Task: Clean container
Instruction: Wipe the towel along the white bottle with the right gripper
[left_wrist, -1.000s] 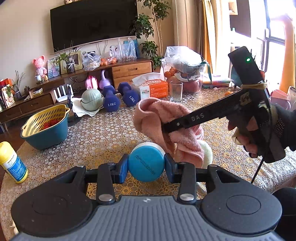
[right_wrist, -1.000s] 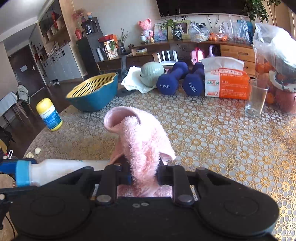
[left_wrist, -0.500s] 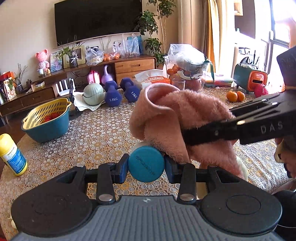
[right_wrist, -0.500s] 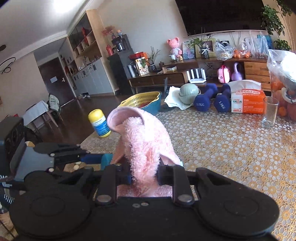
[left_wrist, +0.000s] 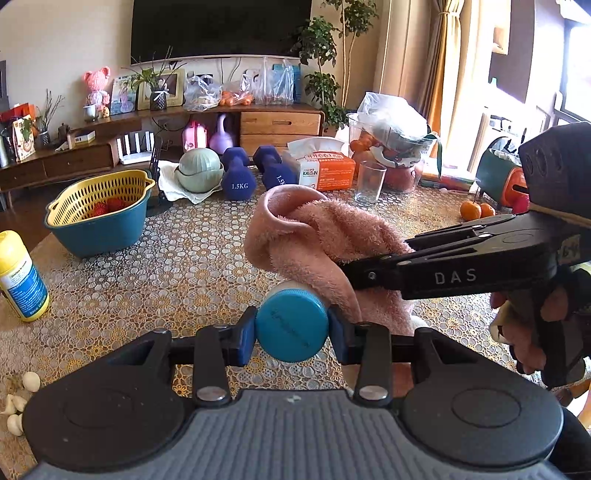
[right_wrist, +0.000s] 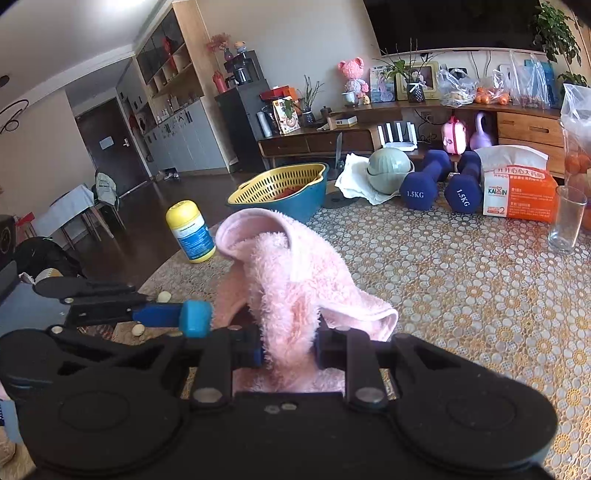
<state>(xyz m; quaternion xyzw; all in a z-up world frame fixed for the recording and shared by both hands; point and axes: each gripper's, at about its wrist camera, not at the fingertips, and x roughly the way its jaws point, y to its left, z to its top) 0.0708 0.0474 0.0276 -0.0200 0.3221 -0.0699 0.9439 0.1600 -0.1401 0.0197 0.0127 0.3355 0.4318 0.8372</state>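
My left gripper is shut on a white bottle, whose blue cap faces the camera. A pink towel drapes over the bottle's body and hides it. My right gripper reaches in from the right, shut on that towel, with a person's hand behind it. In the right wrist view my right gripper pinches the pink towel. The blue cap sticks out just left of the towel, with the left gripper's fingers clamped beside it.
On the lace-patterned table stand a teal basin with a yellow colander, a yellow bottle, two blue dumbbells, a tissue box, a glass and oranges. Garlic cloves lie near left.
The towel has slid along the bottle toward the cap and now covers the white body. The right gripper has swung left and lies flatter. Both grips are unchanged.
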